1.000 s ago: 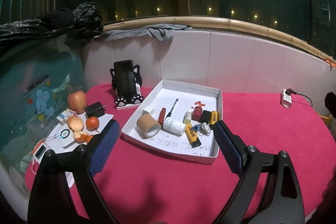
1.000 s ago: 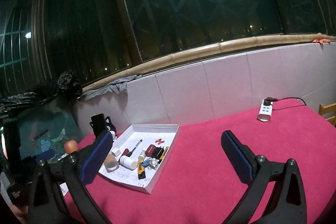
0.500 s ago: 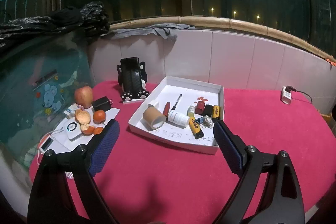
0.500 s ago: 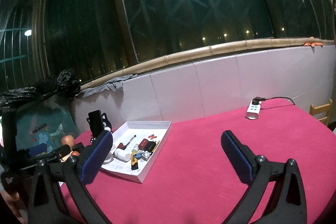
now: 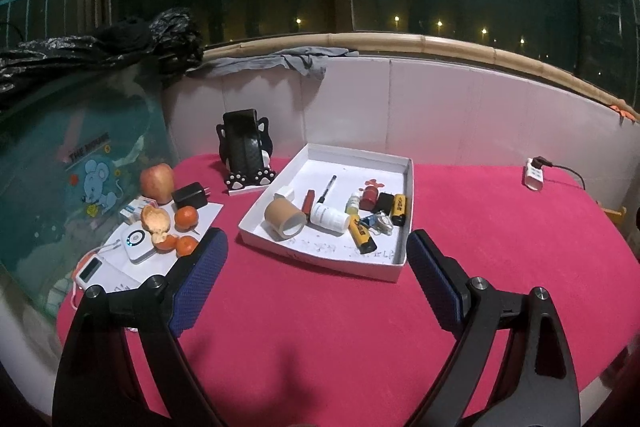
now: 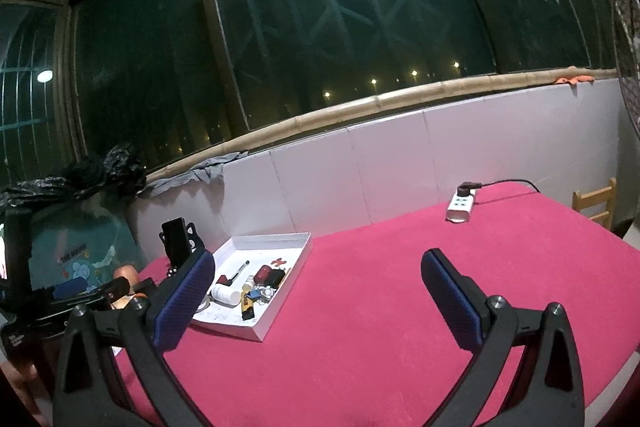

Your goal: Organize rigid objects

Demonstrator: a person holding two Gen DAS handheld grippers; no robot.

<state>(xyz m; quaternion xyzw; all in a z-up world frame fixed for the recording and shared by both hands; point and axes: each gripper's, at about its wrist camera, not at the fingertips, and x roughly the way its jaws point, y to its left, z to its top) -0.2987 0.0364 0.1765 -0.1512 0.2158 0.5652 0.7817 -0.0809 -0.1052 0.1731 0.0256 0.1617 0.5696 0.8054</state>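
A shallow white cardboard tray (image 5: 403,163) lies on the red tablecloth (image 5: 480,227) toward the far left of the table, and the small rigid objects are gathered in its near half: a roll of brown tape (image 5: 285,218) on its side at the left, a white pill bottle (image 5: 330,218) lying beside it, a yellow-and-black lighter (image 5: 361,240) pointing toward the near wall, a red lighter (image 5: 308,201), a black pen (image 5: 327,188), a small dropper bottle (image 5: 353,203), a dark red bottle (image 5: 368,198), a black block (image 5: 383,203) with a yellow battery (image 5: 399,209) just beside it, and a metal key ring (image 5: 380,223). The left gripper (image 5: 313,257) hovers over bare cloth short of the tray's near wall, tilted downward, its blue-padded jaws spread wide with nothing between them. The right gripper (image 6: 317,279) hangs nearly level farther right — jaws likewise wide apart and empty, the tray seen past its left finger. Left of the tray stand a black cat-shaped phone stand (image 5: 245,159), an apple (image 5: 157,182), a black charger (image 5: 189,195), tangerines (image 5: 186,218) with peel, and a white round-buttoned device (image 5: 137,245) on paper. A white power strip (image 6: 461,207) sits at the far right, well apart. Nothing stands between either gripper and the tray.
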